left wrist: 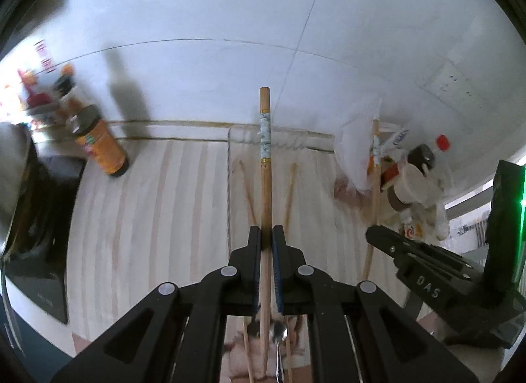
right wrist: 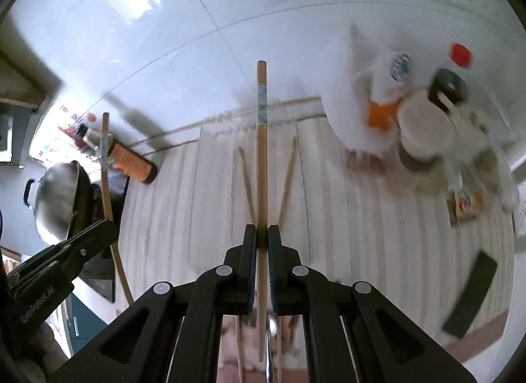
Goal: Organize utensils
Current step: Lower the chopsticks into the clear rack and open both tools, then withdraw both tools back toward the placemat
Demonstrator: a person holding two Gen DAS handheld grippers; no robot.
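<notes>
Chopsticks, one clamped in each tool: left tool (left wrist: 266, 240) and right tool (right wrist: 262, 238) each pinch a chopstick (left wrist: 265, 165) mid-shaft above the striped table (left wrist: 148, 202). Thin grips could let either stick pivot or slip.

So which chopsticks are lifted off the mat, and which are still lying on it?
The two with patterned bands are lifted: one in the left hand-held gripper, one in the right hand-held gripper. Two plain chopsticks lie angled on the mat.
</notes>
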